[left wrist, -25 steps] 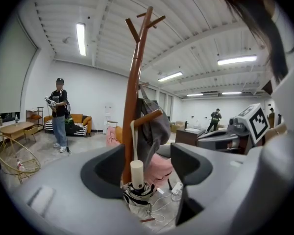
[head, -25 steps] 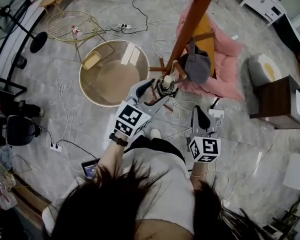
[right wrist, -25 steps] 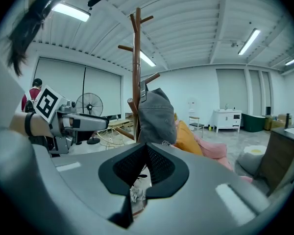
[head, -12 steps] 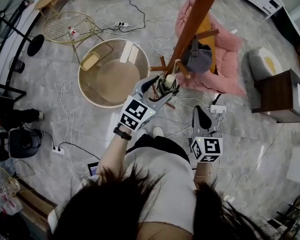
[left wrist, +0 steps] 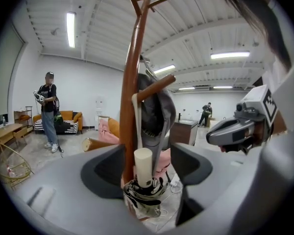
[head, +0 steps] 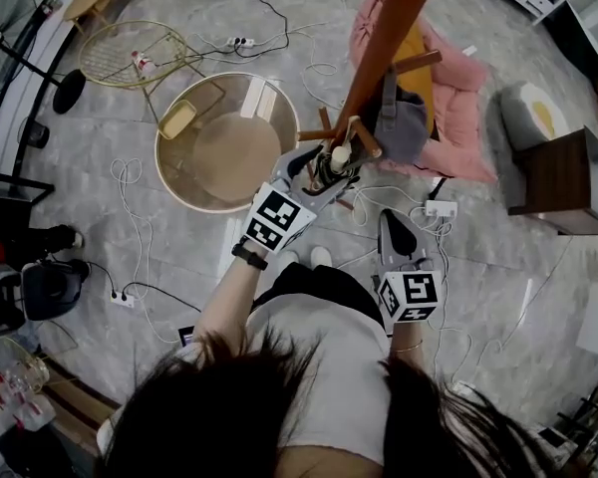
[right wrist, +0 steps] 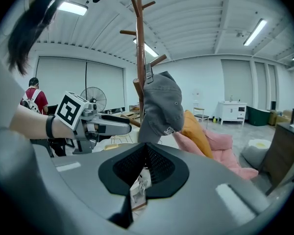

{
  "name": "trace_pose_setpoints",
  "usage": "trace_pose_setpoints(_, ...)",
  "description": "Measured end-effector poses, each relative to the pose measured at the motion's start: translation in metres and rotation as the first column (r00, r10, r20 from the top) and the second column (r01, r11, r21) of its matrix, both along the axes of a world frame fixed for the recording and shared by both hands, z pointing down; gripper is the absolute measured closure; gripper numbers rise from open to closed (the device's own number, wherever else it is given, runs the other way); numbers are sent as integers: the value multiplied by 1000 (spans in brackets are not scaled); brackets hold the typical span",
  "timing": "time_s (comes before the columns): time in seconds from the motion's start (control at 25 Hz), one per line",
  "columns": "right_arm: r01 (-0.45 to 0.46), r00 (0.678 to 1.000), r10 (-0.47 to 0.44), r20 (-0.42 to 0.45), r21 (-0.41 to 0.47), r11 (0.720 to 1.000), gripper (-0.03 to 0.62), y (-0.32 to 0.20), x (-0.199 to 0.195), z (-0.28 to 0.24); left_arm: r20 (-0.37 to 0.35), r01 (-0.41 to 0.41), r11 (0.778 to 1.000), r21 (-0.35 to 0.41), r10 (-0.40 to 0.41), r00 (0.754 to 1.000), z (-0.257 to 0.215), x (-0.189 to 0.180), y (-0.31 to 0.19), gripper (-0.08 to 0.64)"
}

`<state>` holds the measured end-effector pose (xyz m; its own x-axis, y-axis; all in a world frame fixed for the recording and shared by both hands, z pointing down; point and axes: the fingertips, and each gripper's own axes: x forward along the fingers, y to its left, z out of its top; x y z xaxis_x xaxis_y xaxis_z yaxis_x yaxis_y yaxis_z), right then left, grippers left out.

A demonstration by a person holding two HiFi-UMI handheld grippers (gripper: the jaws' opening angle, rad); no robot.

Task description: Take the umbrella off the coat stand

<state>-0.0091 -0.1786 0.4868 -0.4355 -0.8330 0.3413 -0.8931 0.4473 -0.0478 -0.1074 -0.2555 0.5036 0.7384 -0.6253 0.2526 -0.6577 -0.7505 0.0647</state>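
head view: steeply down | gripper views: near, upward | shared: coat stand

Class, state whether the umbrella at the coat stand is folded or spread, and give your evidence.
Folded. The umbrella is a compact bundle of gathered fabric around the base of its cream handle; no canopy is spread.

- The left gripper has its fingers apart on either side of a folded umbrella, cream handle up.
- The umbrella sits against the brown coat stand, below a grey cap.
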Motion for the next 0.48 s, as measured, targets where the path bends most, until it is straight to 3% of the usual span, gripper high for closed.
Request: trace_pose_setpoints(0.48, -38, 999, 39, 21, -41, 998, 589, 8, 22, 14, 41, -6, 999, -35, 7, 999, 33, 20, -16, 247)
